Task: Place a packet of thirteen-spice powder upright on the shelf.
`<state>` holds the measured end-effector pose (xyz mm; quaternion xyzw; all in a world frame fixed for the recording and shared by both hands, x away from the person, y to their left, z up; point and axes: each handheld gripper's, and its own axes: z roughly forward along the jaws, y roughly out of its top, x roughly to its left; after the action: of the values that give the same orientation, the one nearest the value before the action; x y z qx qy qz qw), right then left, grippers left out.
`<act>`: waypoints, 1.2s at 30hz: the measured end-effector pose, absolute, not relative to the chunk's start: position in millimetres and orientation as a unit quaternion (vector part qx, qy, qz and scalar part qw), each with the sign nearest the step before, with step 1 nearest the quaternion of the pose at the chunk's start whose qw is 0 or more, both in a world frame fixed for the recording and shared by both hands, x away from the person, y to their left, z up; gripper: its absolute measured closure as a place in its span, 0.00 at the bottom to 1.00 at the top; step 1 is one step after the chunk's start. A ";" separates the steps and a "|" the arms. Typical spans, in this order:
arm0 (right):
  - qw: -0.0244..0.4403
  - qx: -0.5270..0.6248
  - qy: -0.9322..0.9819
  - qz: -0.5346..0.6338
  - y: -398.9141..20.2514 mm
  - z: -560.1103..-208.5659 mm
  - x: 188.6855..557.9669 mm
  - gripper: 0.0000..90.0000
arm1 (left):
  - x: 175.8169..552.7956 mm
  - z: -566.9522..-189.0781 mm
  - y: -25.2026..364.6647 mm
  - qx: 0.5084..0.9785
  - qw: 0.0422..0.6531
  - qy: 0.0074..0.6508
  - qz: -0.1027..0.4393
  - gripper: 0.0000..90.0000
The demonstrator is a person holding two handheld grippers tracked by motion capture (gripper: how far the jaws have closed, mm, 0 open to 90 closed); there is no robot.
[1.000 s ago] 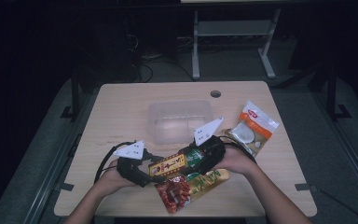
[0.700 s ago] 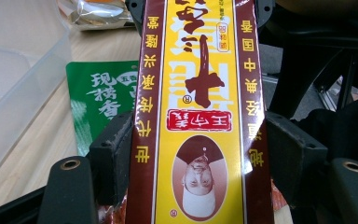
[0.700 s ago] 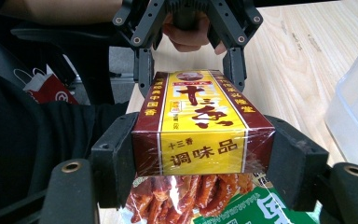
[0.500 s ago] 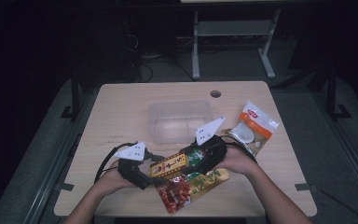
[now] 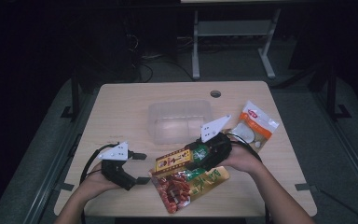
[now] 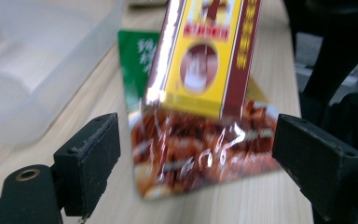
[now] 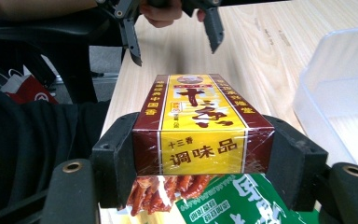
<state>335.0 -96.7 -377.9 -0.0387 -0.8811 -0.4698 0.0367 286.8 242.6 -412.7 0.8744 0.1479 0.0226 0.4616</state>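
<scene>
The yellow-and-maroon seasoning box [image 5: 173,160] hangs just above the near middle of the table [image 5: 121,107], clamped across its width by the right gripper [image 5: 199,156]; in the right gripper view the two black pads press on both of its long sides [image 7: 204,126]. Under it lies a snack pouch [image 5: 189,185] with red pieces and a green panel. The left gripper [image 5: 142,168] stands just left of the box's free end; its jaws have just been opening, stand wide now, and nothing touches them. To my eye this is a handover just finished, the right hand now carrying the box alone. The clear plastic tub [image 5: 179,120] sits just beyond, so the next move probably calls for swinging the box away over its rim and releasing it inside. A white packet [image 5: 253,128] lies far right.
</scene>
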 end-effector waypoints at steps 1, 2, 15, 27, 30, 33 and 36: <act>0.034 -0.038 -0.883 -0.467 -97.0 -377.1 335.8 0.36 | 285.0 -414.0 244.4 0.876 0.457 0.149 0.024 0.16; 0.028 -0.041 -0.885 -0.463 -97.1 -375.8 335.8 0.36 | 283.6 -415.4 246.1 0.879 0.453 0.149 0.028 0.16; -0.011 -0.068 -0.882 -0.465 -101.8 -358.3 353.8 0.36 | 264.6 -428.3 266.6 0.878 0.437 0.189 0.042 0.19; -0.037 -0.085 -0.887 -0.453 -101.8 -336.6 377.1 0.36 | 269.5 -433.6 273.9 0.882 0.426 0.199 0.040 0.20; -0.044 -0.093 -0.887 -0.449 -104.5 -328.7 385.7 0.36 | 269.8 -433.9 274.6 0.882 0.424 0.202 0.040 0.20; -0.054 -0.096 -0.891 -0.441 -105.6 -320.6 394.2 0.36 | 269.8 -434.5 274.7 0.881 0.425 0.205 0.036 0.20; -0.064 -0.093 -0.894 -0.433 -104.0 -313.7 402.4 0.36 | 270.2 -434.7 274.4 0.882 0.423 0.205 0.035 0.20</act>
<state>402.4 -104.0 -313.7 -0.0934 -0.8941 -0.4333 -0.0643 270.2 274.4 -434.7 0.8819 0.2047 0.0349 0.4232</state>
